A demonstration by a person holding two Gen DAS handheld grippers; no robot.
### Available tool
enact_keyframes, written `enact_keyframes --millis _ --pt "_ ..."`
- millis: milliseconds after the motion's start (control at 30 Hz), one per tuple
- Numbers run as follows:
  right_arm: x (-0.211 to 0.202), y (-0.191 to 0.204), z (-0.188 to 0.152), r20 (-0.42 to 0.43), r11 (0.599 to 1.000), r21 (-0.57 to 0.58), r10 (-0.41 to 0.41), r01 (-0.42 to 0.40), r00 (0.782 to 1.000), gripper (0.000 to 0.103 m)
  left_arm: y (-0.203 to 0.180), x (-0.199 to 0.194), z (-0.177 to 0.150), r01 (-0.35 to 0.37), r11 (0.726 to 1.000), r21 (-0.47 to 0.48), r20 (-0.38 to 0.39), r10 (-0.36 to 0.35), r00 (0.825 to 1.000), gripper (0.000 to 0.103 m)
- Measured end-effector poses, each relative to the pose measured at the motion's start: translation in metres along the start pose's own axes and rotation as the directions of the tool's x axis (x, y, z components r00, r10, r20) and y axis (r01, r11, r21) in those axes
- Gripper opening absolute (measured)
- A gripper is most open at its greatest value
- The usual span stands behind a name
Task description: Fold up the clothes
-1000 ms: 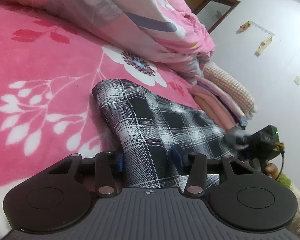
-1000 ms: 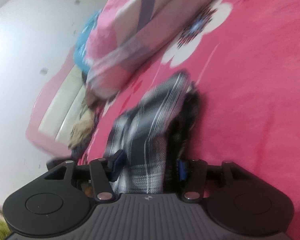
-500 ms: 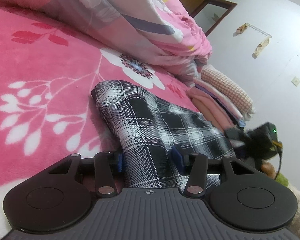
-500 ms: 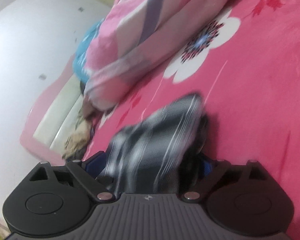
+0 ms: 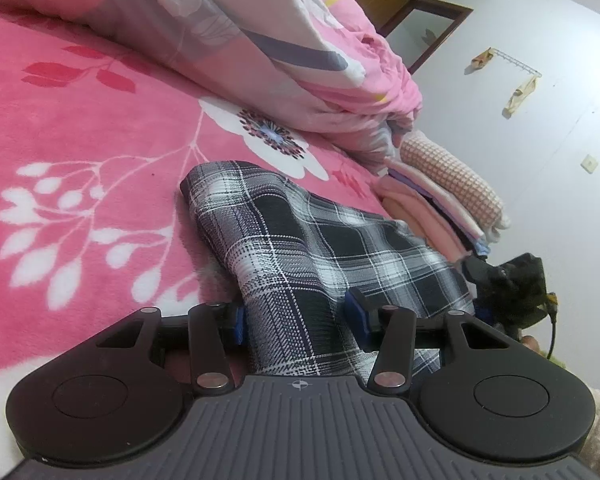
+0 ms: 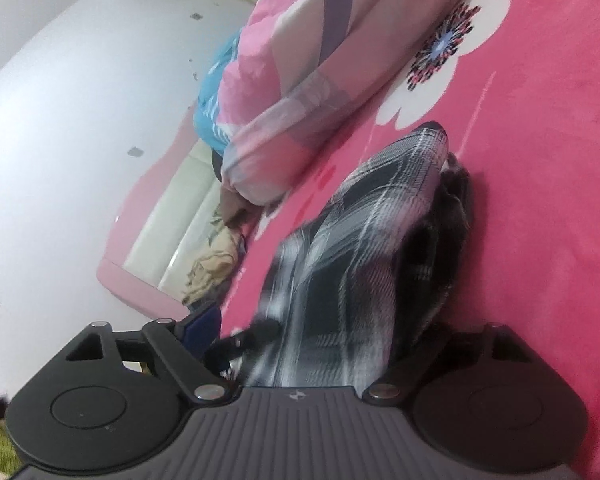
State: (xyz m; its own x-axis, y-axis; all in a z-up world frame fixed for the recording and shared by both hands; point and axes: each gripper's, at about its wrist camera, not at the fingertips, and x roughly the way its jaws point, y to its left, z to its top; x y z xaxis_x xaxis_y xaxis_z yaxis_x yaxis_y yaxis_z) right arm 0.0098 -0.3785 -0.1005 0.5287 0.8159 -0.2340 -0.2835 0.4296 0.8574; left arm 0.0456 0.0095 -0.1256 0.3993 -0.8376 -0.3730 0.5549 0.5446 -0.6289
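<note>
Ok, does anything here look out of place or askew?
Mostly the plaid garment: it lies bunched and humped on the pink blanket instead of flat, one end between the left gripper's fingers. The right gripper is spread wide around the other end. Nothing looks spilled or damaged.

Soft, even indoor light fills both views, with no hard glare. The left wrist view is sharp: the plaid garment [image 5: 320,248] casts a faint shadow on the pink floral blanket [image 5: 80,152]. In the right wrist view that garment [image 6: 364,264] is smeared by motion blur. Fisheye distortion bends the white wall [image 6: 80,112], and the corners go dark
</note>
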Motion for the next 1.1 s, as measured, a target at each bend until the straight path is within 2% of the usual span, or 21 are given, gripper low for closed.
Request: enact_keyframes --millis 67,133,167,200,233,367,433,500,567,600,700,733,767,800,867,933,1000,1067,1100 --pt "0.003 0.004 -0.002 0.005 0.999 -0.027 -0.022 0.023 1.0 0.081 -0.002 0.0 0.0 -0.014 1.0 -0.007 0.003 0.014 1.0 0.043" --pt "0.001 0.008 -0.006 0.019 0.995 -0.043 -0.085 0.085 0.996 0.063 -0.005 -0.001 0.001 -0.029 0.999 -0.015 0.007 0.03 1.0 0.035" --pt "0.0 0.01 -0.008 0.026 0.992 -0.05 -0.117 0.118 0.993 0.057 -0.005 -0.001 0.002 -0.034 0.999 -0.026 0.011 0.034 0.999 0.033" --pt "0.0 0.016 -0.011 0.036 0.985 -0.077 -0.15 0.152 0.988 0.045 -0.006 -0.002 0.002 -0.036 0.999 -0.037 0.015 0.036 0.999 0.027" --pt "0.001 0.023 -0.014 0.048 0.976 -0.112 -0.182 0.186 0.982 0.04 -0.007 -0.003 0.003 -0.037 0.998 -0.049 0.019 0.038 0.999 0.023" --pt "0.002 0.052 -0.026 0.104 0.916 -0.242 -0.302 0.319 0.948 0.035 -0.022 -0.005 0.002 -0.09 0.996 0.014 0.03 0.09 0.996 0.02" --pt "0.01 0.077 -0.034 0.136 0.852 -0.347 -0.368 0.392 0.92 0.034 -0.024 -0.003 0.002 -0.1 0.995 0.03 0.014 0.1 0.995 0.02" --pt "0.024 0.107 -0.047 0.174 0.744 -0.471 -0.449 0.474 0.877 0.034 -0.024 -0.002 0.002 -0.108 0.993 0.043 -0.003 0.108 0.994 0.021" --pt "0.041 0.13 -0.063 0.224 0.605 -0.579 -0.527 0.547 0.82 0.034 -0.021 -0.001 0.003 -0.102 0.994 0.03 -0.021 0.103 0.994 0.024" --pt "0.05 0.139 -0.074 0.251 0.527 -0.627 -0.56 0.573 0.789 0.034 -0.017 0.0 0.004 -0.089 0.996 0.005 -0.03 0.09 0.996 0.026" --pt "0.083 0.158 -0.111 0.374 0.236 -0.748 -0.624 0.621 0.686 0.034 -0.009 0.003 0.006 -0.059 0.997 -0.052 -0.054 0.057 0.997 0.031" --pt "0.091 0.16 -0.123 0.41 0.161 -0.764 -0.628 0.625 0.662 0.034 -0.008 0.005 0.007 -0.055 0.997 -0.056 -0.063 0.052 0.997 0.034" --pt "0.098 0.161 -0.133 0.44 0.101 -0.772 -0.628 0.628 0.642 0.034 -0.01 0.007 0.008 -0.056 0.997 -0.047 -0.071 0.052 0.996 0.036" --pt "0.1 0.16 -0.138 0.455 0.077 -0.772 -0.625 0.631 0.634 0.034 -0.012 0.009 0.009 -0.057 0.998 -0.037 -0.078 0.054 0.995 0.039" --pt "0.103 0.157 -0.147 0.477 0.051 -0.769 -0.619 0.638 0.624 0.034 -0.018 0.012 0.008 -0.076 0.997 -0.005 -0.083 0.076 0.994 0.04" --pt "0.097 0.154 -0.146 0.475 0.083 -0.759 -0.609 0.646 0.635 0.033 -0.024 0.014 0.007 -0.098 0.995 0.019 -0.081 0.099 0.992 0.04" --pt "0.088 0.15 -0.139 0.462 0.137 -0.746 -0.599 0.651 0.654 0.033 -0.027 0.015 0.006 -0.115 0.993 0.038 -0.079 0.118 0.99 0.04" --pt "0.079 0.144 -0.125 0.439 0.211 -0.724 -0.593 0.657 0.675 0.033 -0.029 0.016 0.008 -0.126 0.991 0.04 -0.088 0.129 0.988 0.04" --pt "0.067 0.133 -0.114 0.402 0.331 -0.671 -0.59 0.664 0.7 0.033 -0.03 0.017 0.01 -0.13 0.991 0.038 -0.096 0.133 0.987 0.04"
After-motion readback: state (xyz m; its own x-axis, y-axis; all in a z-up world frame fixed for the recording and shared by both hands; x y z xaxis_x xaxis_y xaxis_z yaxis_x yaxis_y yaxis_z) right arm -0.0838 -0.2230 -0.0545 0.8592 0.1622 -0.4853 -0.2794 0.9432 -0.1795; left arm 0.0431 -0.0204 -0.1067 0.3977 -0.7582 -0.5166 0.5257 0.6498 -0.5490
